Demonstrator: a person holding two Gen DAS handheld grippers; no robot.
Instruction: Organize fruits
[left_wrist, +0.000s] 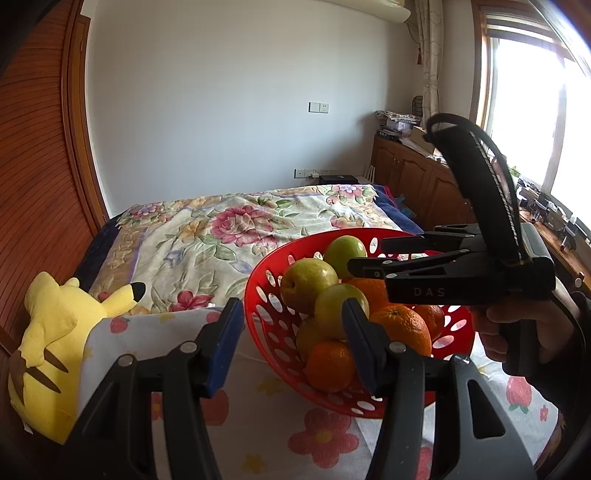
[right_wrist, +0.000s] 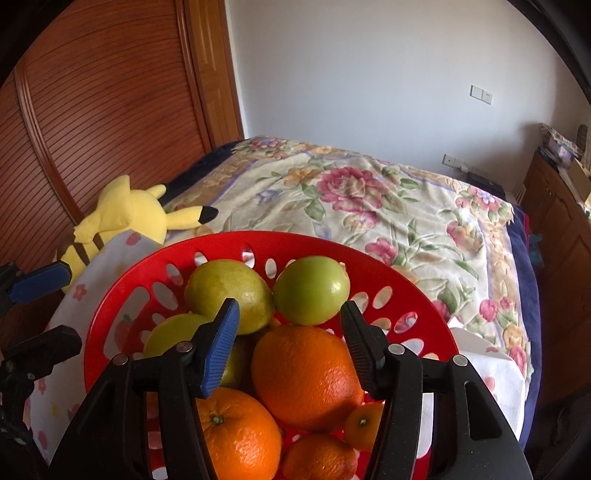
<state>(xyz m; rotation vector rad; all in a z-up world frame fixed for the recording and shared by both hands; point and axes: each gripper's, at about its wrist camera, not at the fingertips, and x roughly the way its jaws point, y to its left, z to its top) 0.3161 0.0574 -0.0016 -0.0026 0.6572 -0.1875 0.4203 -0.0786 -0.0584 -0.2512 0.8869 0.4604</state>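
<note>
A red perforated basket holds several oranges and green apples. My right gripper hangs over it, pointing down, jaws open. A large orange lies between its pads; the right pad is at the orange's skin, while a gap shows beside the blue left pad. Two green apples sit just beyond the fingertips. My left gripper is open at the basket's near-left rim with nothing in it. In the left wrist view the right gripper reaches in from the right above the fruit.
The basket stands on a white cloth with fruit prints. A yellow plush toy lies to the left against a wooden louvred panel. Beyond is a bed with a floral blanket. A hand holds the right gripper.
</note>
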